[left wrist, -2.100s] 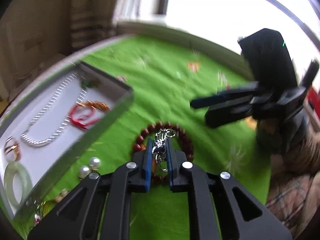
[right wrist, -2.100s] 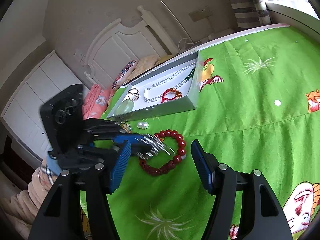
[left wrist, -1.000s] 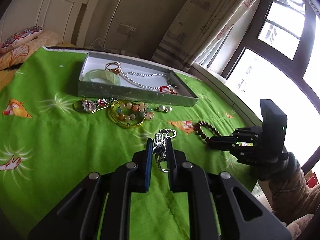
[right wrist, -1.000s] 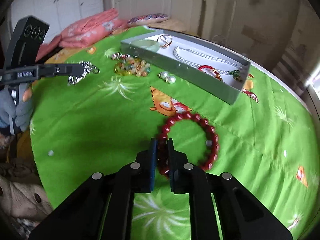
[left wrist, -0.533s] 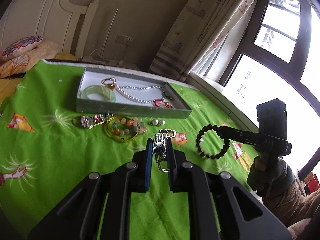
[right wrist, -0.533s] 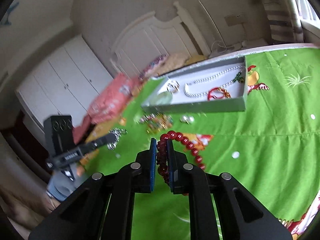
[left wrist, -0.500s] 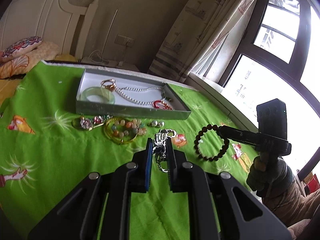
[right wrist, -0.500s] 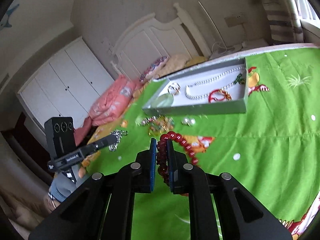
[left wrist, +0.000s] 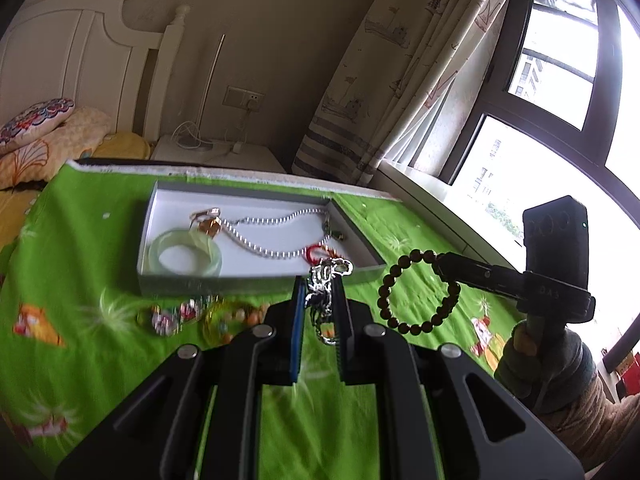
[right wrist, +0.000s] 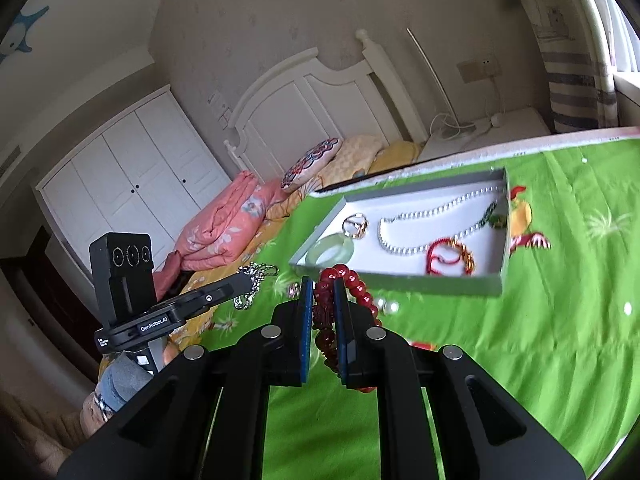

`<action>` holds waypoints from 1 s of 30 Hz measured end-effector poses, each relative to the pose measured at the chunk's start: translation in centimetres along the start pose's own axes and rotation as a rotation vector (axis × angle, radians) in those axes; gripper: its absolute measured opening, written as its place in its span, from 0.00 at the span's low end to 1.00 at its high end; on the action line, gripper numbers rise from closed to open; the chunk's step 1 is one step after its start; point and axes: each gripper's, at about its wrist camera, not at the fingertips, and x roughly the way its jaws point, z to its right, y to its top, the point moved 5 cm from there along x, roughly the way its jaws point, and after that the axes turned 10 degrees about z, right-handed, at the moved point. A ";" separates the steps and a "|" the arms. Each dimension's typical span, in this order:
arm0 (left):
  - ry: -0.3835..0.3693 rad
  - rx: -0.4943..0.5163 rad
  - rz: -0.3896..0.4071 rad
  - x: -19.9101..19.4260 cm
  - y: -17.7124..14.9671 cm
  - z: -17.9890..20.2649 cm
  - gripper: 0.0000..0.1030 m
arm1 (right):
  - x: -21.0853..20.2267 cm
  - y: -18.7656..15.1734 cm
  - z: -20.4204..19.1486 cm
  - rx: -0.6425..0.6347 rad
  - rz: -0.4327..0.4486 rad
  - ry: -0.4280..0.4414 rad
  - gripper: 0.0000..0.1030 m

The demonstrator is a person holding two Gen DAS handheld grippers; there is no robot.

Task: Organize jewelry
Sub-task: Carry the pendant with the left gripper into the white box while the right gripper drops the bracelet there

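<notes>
Both bracelets had risen off the bed: my left fingers [left wrist: 318, 300] clamped the silver chain [left wrist: 326, 280], my right fingers [right wrist: 323, 312] the red beads [right wrist: 348, 284], ready for the box [right wrist: 400, 274].

L gripper [left wrist: 318, 292] fingers pinching silver chain [left wrist: 326, 280], R gripper [left wrist: 438, 264] w/ bead bracelet [left wrist: 418, 292], grey tray [left wrist: 256, 276] behind

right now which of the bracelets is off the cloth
The red bead bracelet, shut in the right hand-held gripper. The jade bangle and red cord bracelet lie in the tray.
</notes>
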 end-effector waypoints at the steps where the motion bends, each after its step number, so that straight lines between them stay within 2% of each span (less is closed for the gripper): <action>1: 0.004 0.006 0.001 0.5 0.5 0.1 0.12 | 0.1 0.3 0.1 -0.003 0.003 -0.002 0.11; 10: 0.046 0.013 -0.016 5.1 3.4 -0.9 0.12 | 2.5 3.8 2.5 -0.001 0.035 -0.060 0.11; 19: 0.091 0.007 -0.062 9.5 4.2 -2.8 0.12 | 6.4 5.4 4.9 -0.025 0.014 -0.137 0.11; 30: 0.142 -0.006 -0.151 15.6 3.9 -4.4 0.12 | 10.6 7.6 8.2 -0.105 0.002 -0.290 0.11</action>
